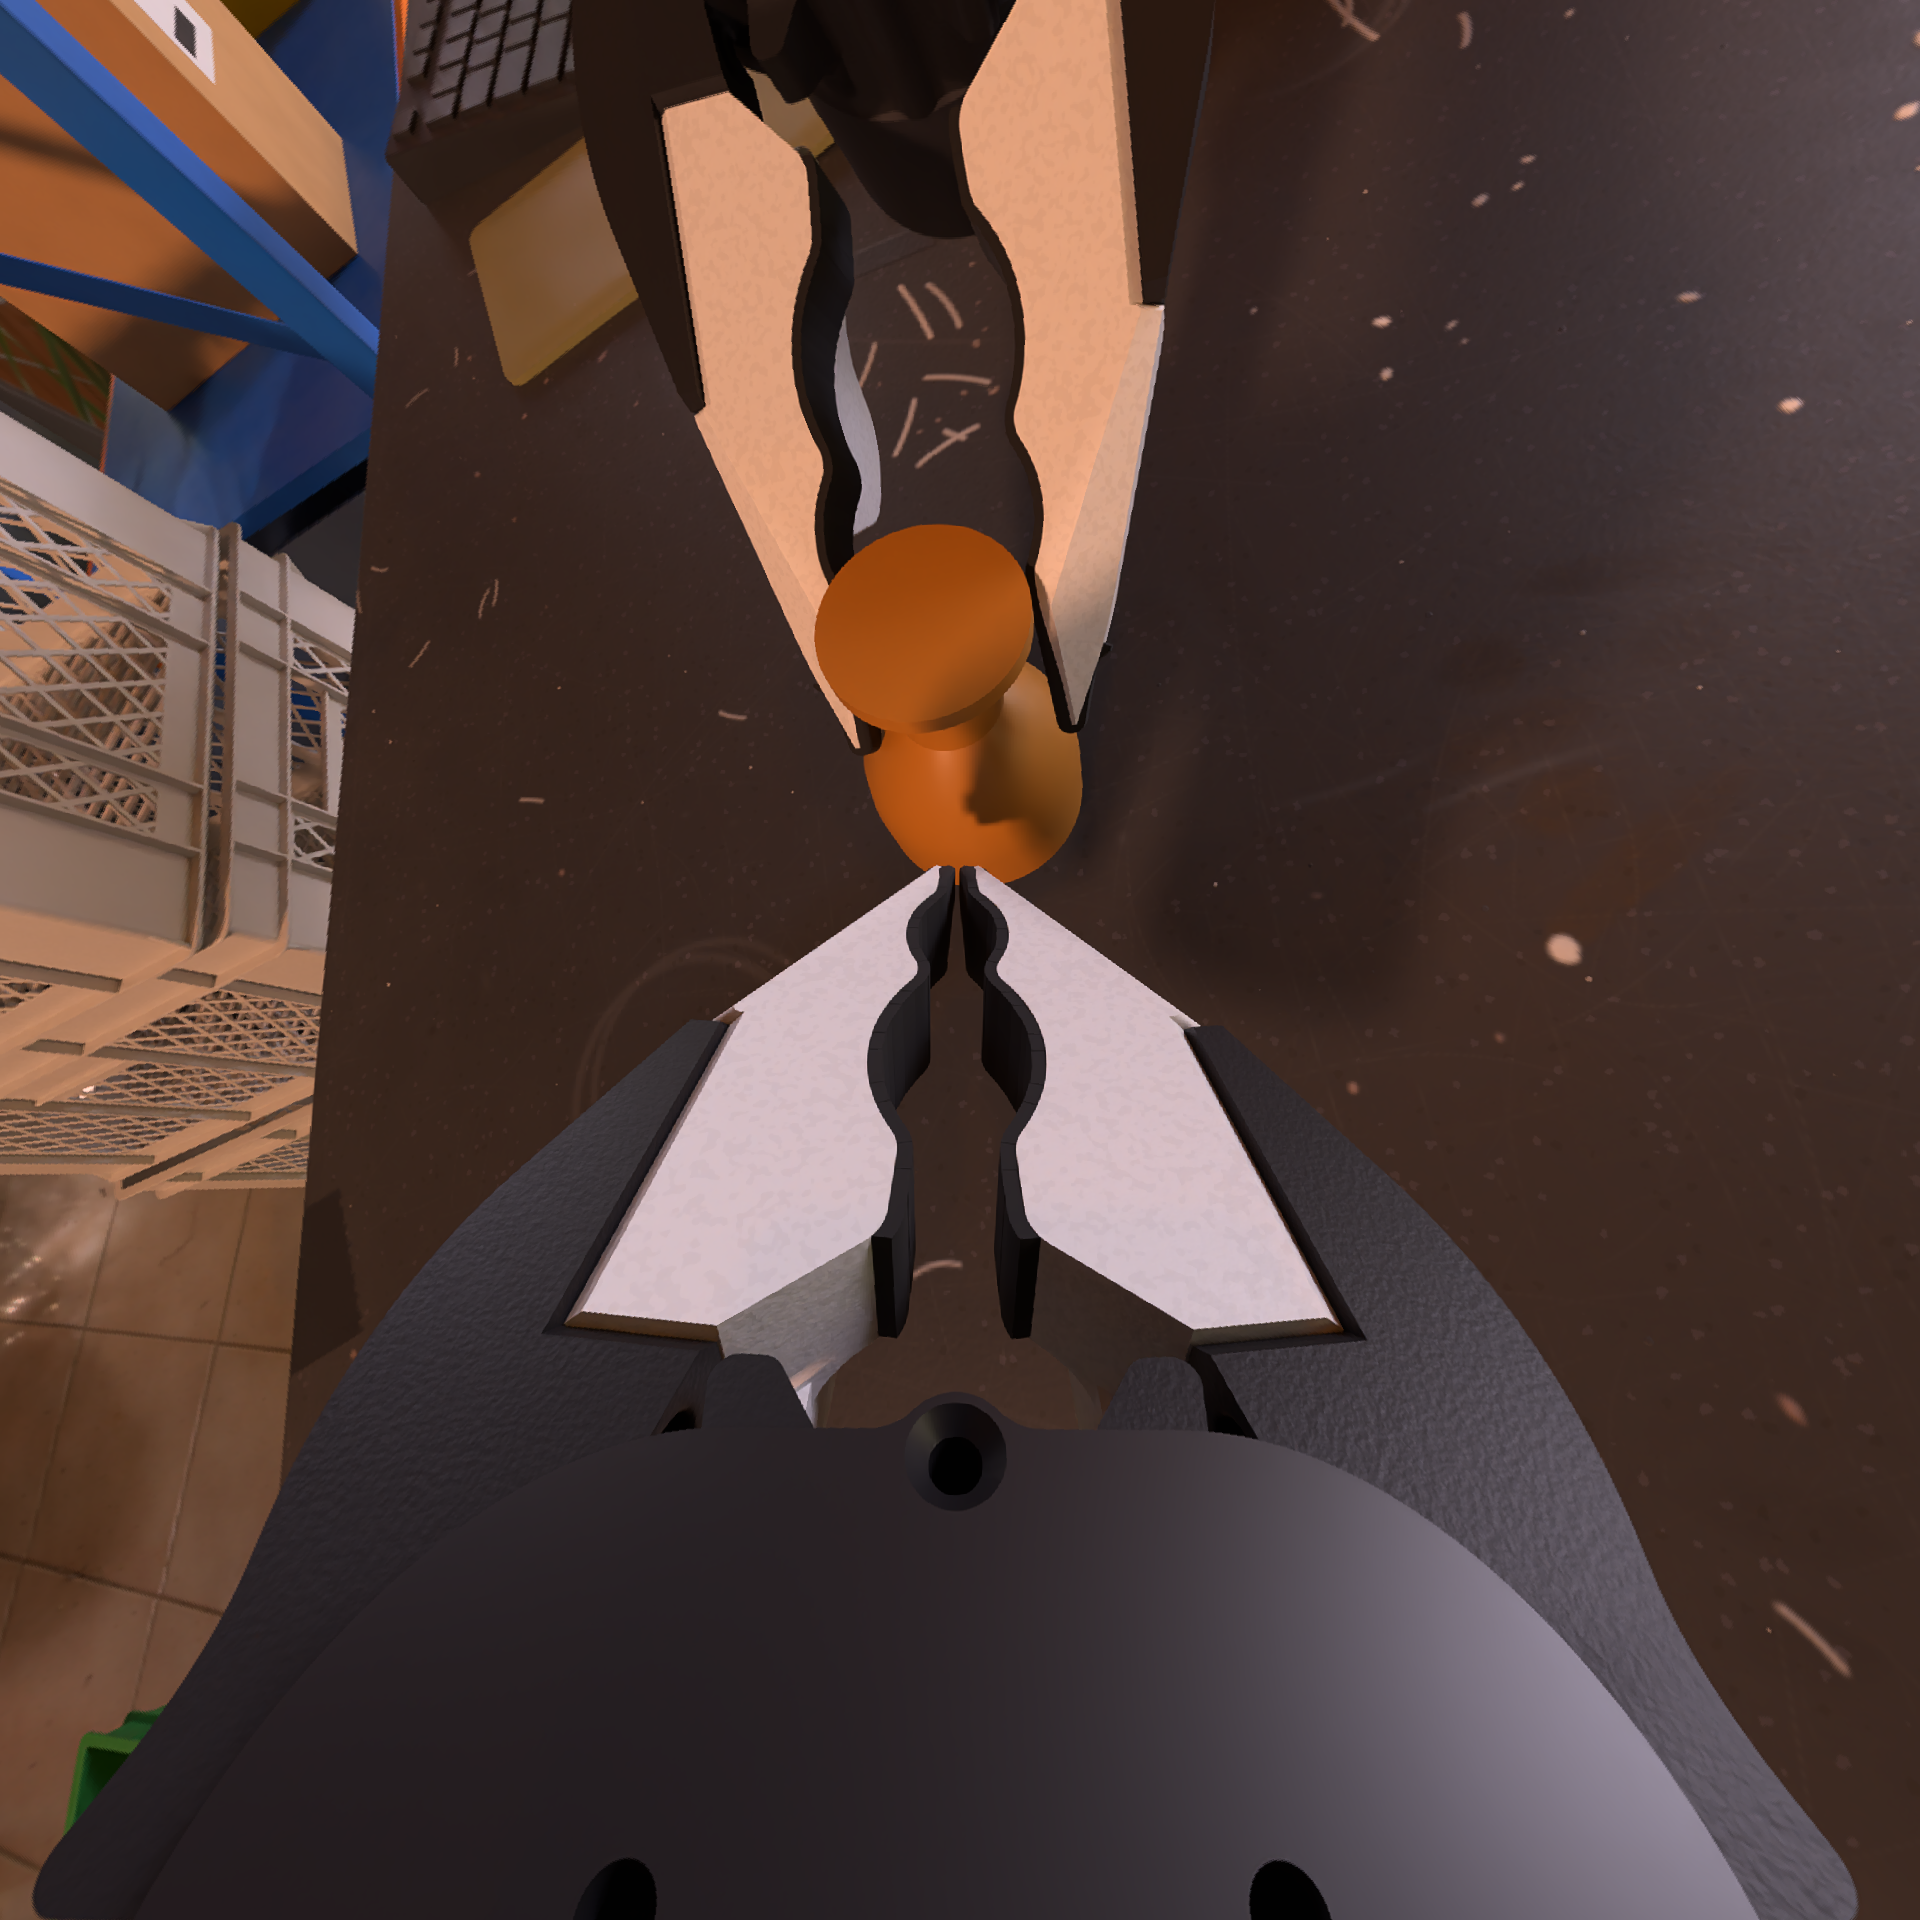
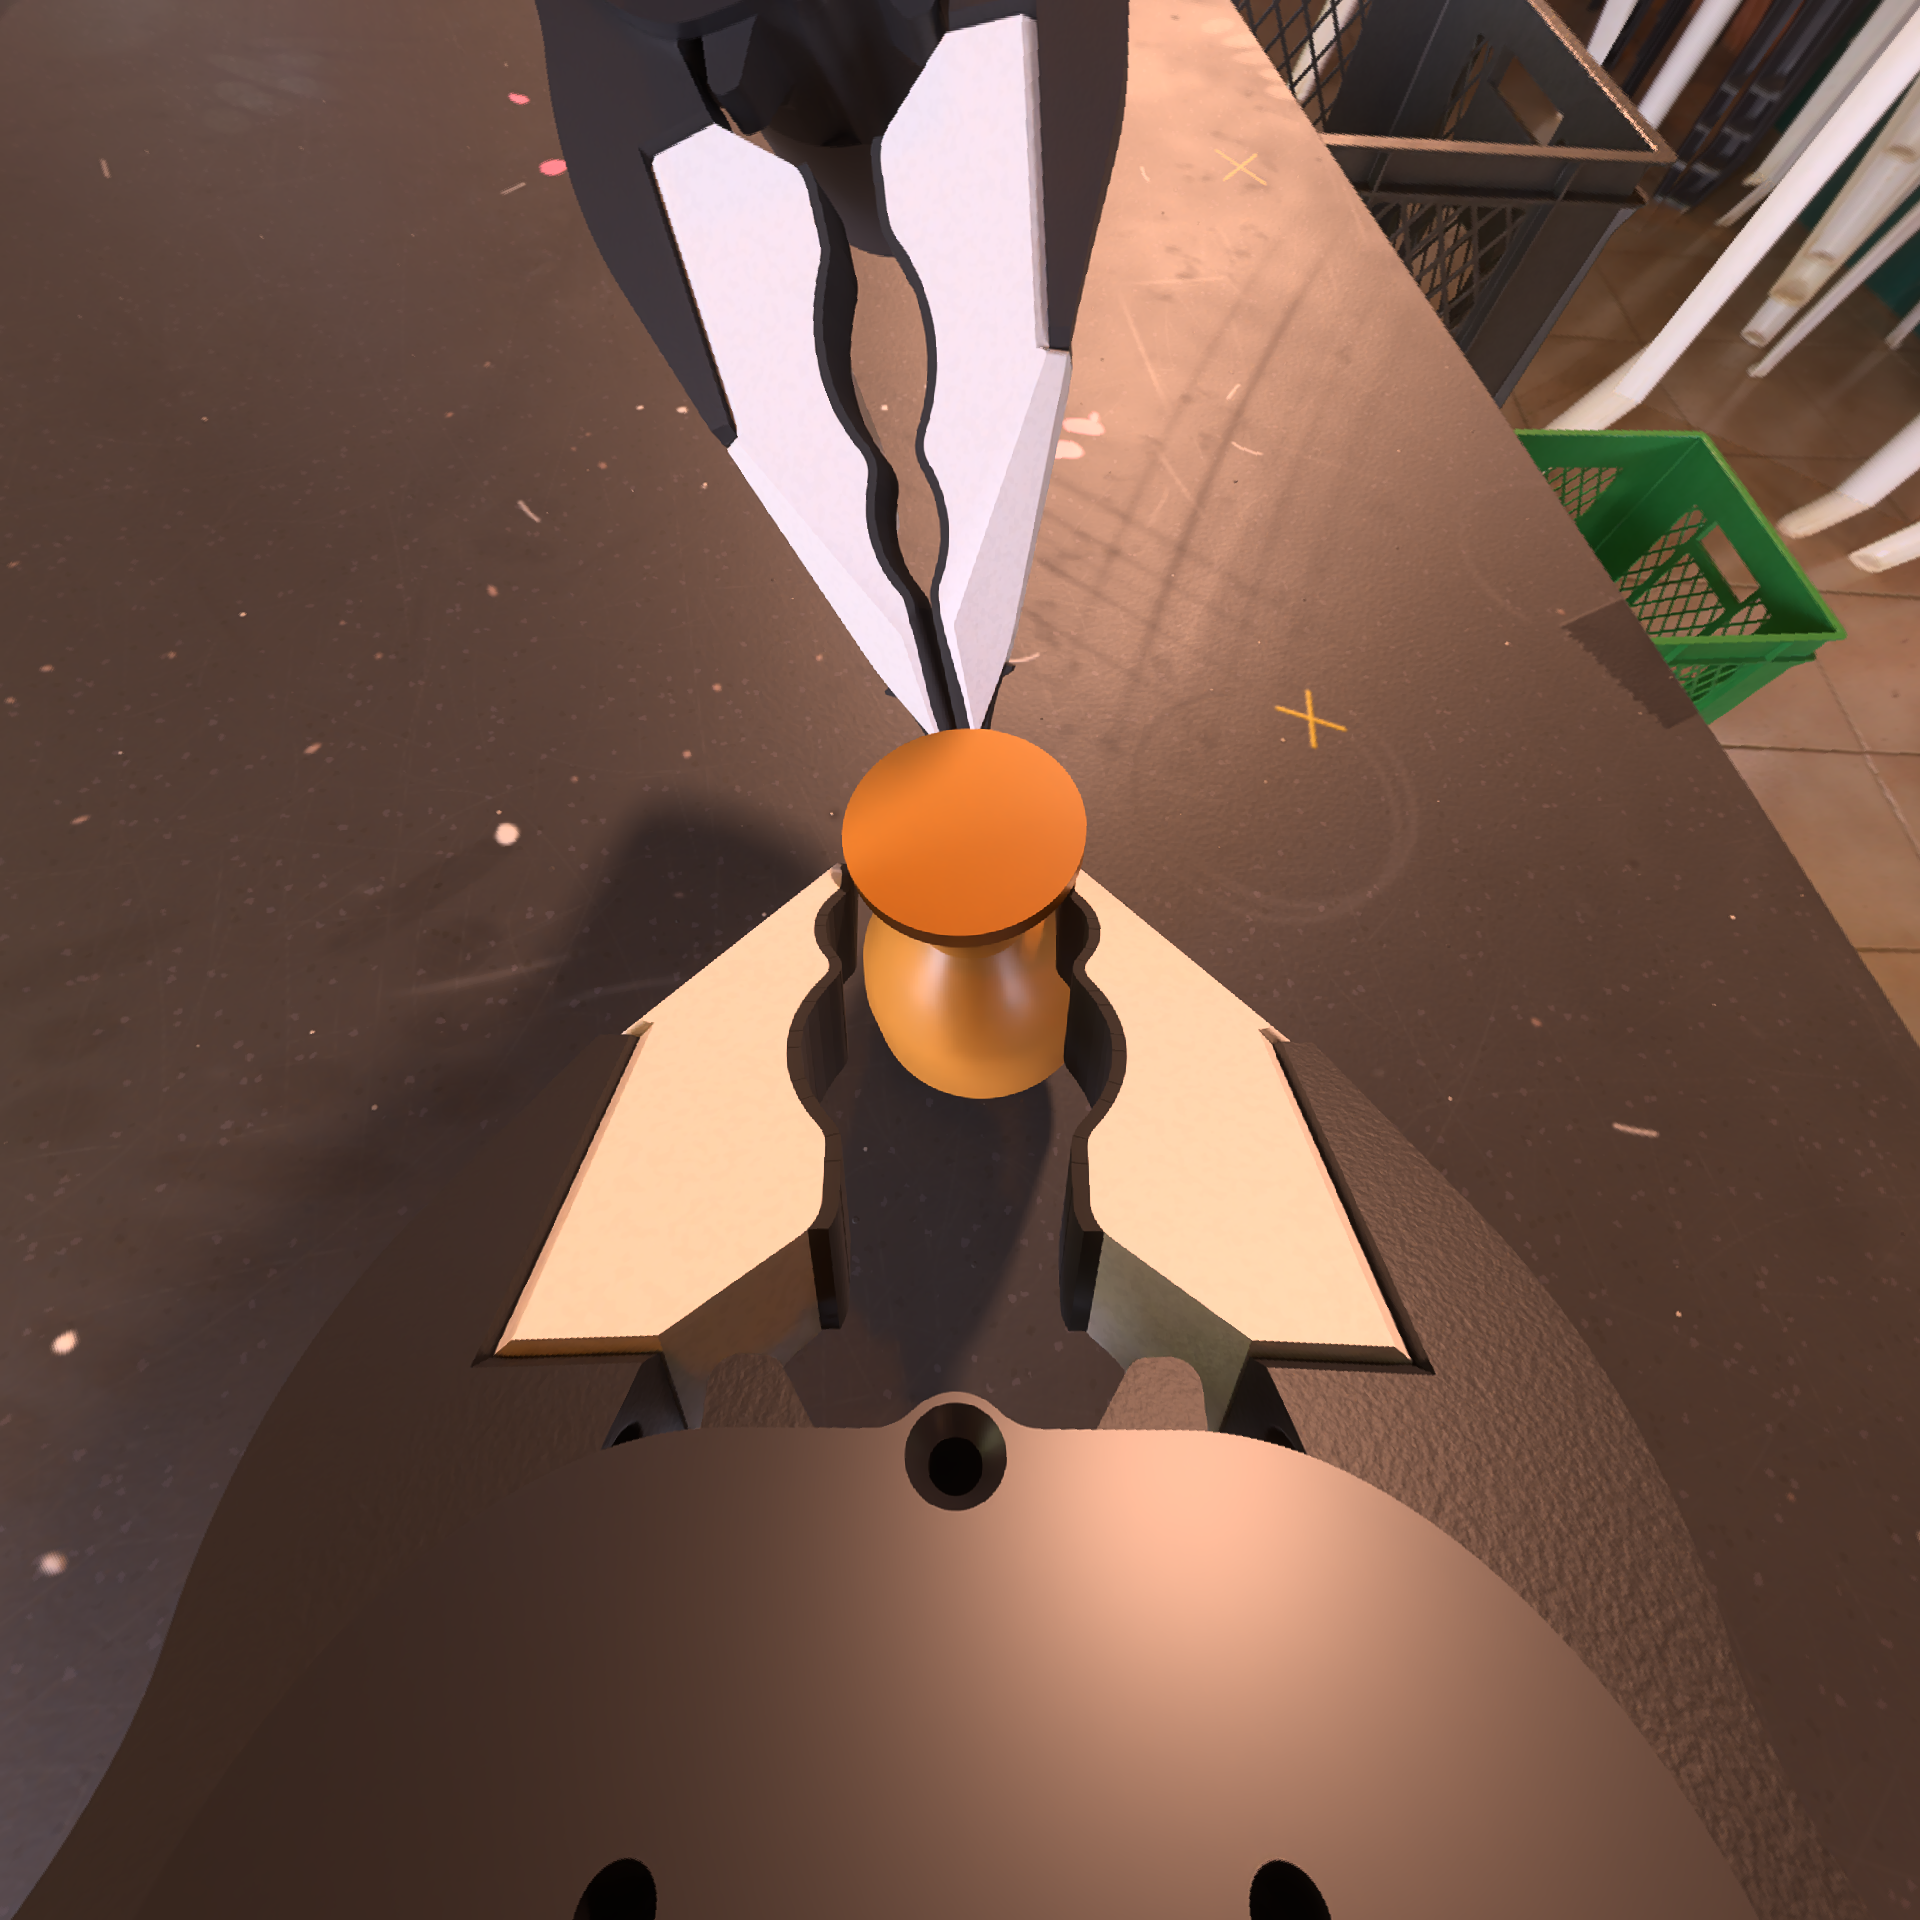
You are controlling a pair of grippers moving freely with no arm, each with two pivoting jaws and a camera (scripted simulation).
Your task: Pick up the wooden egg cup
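Black housing of the left gripper (image 1: 956,873) fills the foreground, its 2 white fingers pressed together, tips touching the bowl of 1 wooden egg cup (image 1: 951,707). Right gripper (image 2: 961,914), 2 tan fingers, is clamped on that cup's stem, base disc facing up, above the dark scuffed table (image 2: 312,623). Beyond the table edge: 1 green crate (image 2: 1683,561), 1 dark crate (image 2: 1475,156).

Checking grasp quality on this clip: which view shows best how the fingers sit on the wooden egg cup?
The right wrist view: the right gripper has a finger on each side of the wooden egg cup, seen unobstructed. The left wrist view shows the cup farther off, just beyond the shut left gripper.
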